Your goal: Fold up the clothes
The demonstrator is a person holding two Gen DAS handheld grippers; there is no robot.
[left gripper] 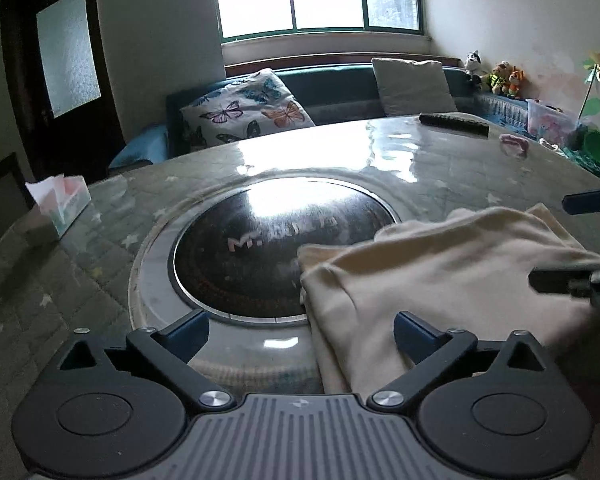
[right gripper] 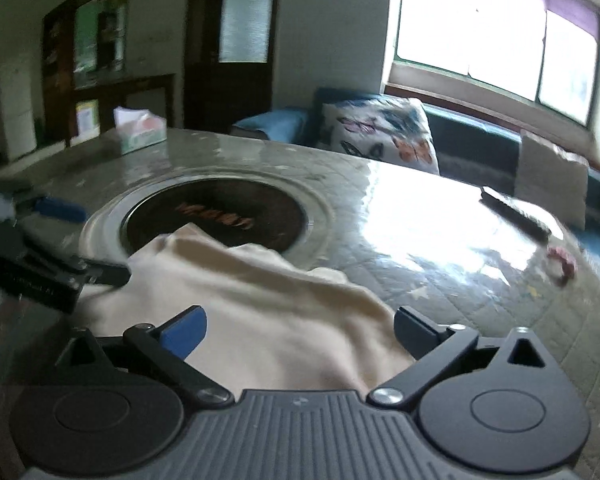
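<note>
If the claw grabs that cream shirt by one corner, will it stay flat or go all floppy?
Probably floppy. The cream shirt already lies in soft folds and humps, so it would likely droop from a held corner. It looks thin, so likely light. The table cover is shiny, so a push might slide or bunch it. Both the left claw and right claw are open.

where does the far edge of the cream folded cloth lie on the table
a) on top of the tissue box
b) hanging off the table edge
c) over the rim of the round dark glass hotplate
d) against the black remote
c: in both wrist views the cream folded cloth overlaps the near rim of the round dark glass hotplate, far from the tissue box and the black remote.
</note>
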